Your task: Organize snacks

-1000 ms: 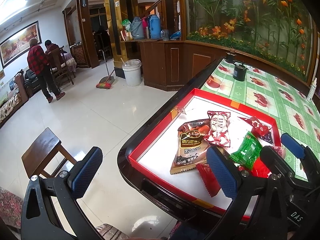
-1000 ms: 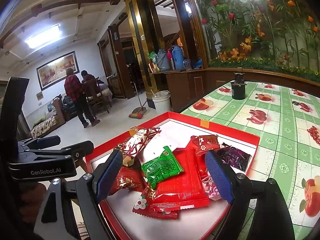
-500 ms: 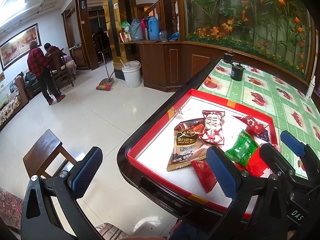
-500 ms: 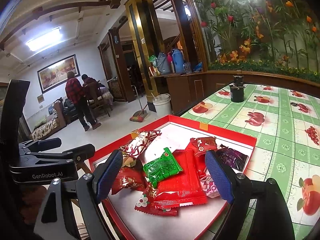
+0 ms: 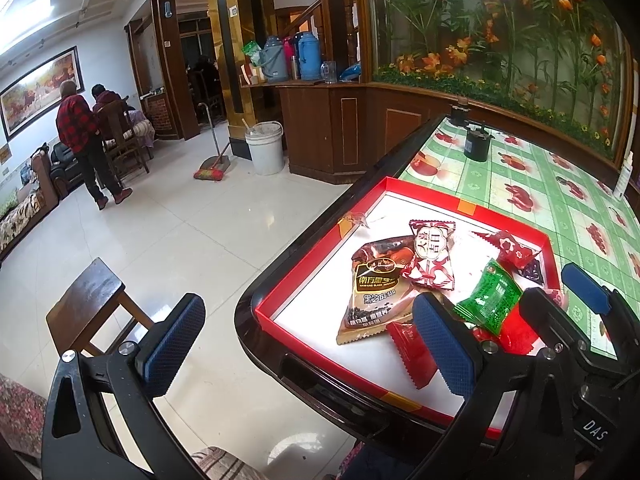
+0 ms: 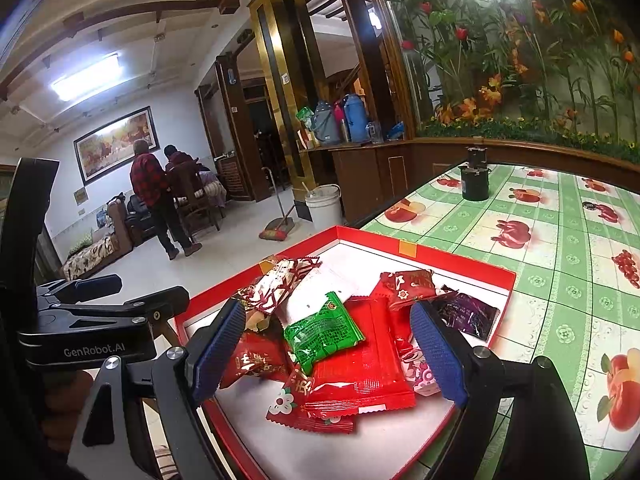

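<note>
A red-rimmed tray point(image 5: 424, 190) point(image 6: 452, 256) with a white floor holds several snack packets. A green packet point(image 6: 322, 332) point(image 5: 490, 300) lies on a large red packet point(image 6: 360, 364). A brown sesame packet point(image 5: 374, 292) and a red-and-white candy packet point(image 5: 432, 254) point(image 6: 276, 284) lie to the left. A purple packet point(image 6: 466, 314) lies at the right. My right gripper point(image 6: 330, 354) is open, its jaws either side of the green and red packets. My left gripper point(image 5: 308, 344) is open and empty, hanging over the tray's near-left corner.
The tray sits on a table with a green fruit-print cloth point(image 6: 560, 240); a black canister point(image 6: 475, 182) stands on it farther back. A wooden stool point(image 5: 86, 300) stands on the floor to the left. Two people point(image 5: 80, 140) are across the room.
Both grippers have pulled back and up a little from the tray, so the snacks sit slightly farther off. Both stay open. No packet has moved.
</note>
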Demonstrator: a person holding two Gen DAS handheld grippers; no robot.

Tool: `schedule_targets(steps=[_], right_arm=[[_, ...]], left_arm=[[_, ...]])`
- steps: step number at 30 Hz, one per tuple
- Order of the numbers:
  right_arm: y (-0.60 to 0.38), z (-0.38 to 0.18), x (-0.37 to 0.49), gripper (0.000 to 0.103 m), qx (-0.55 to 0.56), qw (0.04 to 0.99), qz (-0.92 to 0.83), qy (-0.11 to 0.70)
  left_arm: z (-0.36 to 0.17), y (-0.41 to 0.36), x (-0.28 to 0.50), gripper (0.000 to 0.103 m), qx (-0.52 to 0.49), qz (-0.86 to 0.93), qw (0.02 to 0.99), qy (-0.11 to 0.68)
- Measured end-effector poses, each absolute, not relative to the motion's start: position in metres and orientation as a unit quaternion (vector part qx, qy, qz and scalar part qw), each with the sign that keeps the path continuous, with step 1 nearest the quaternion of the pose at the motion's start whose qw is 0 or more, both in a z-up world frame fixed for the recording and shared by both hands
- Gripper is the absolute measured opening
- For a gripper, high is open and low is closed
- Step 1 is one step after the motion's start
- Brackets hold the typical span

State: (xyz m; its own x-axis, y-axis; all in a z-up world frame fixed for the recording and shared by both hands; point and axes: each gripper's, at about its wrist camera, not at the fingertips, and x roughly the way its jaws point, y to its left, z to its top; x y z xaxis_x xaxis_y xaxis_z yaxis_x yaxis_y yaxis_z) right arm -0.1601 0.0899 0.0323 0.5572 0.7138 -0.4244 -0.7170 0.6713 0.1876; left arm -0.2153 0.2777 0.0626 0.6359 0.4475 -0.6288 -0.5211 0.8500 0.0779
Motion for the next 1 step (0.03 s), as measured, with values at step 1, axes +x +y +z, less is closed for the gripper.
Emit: schedule_targets(steps=[1], right_arm=[[0.0901,0.032,-0.1595,0.086,-0.004,0.882,0.405,0.24]], left_arm=[[0.0622,0.2779,-0.2151,0.103,-0.055,0.267,0.903,0.333]])
